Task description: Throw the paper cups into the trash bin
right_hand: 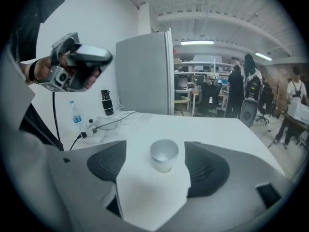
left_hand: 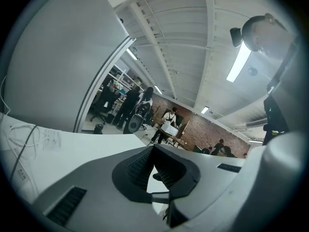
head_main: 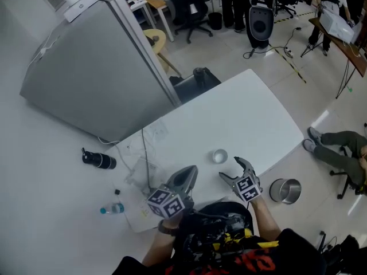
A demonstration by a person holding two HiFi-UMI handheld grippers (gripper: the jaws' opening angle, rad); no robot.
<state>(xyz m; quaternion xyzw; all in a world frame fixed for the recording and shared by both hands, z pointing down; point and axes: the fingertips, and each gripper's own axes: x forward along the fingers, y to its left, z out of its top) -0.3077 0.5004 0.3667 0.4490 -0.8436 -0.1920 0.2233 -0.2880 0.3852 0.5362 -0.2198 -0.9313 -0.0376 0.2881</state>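
The right tool [head_main: 232, 169], low in the frame's centre, has its jaws apart. The paper cup [head_main: 219, 156] stands upright on the tabletop [head_main: 241, 113] just ahead of the gap, untouched. I'd ease forward until the pads flank the cup's middle, then close gently so it doesn't crumple. The left tool [head_main: 184, 179] is closed on nothing. The trash bin [head_main: 276, 191] stands on the floor at lower right.

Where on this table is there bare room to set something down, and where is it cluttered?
Bare: the table beyond the paper cup, out to its far edge and right corner. Crowded: the left end, with a cable, papers, a water bottle and a black canister.
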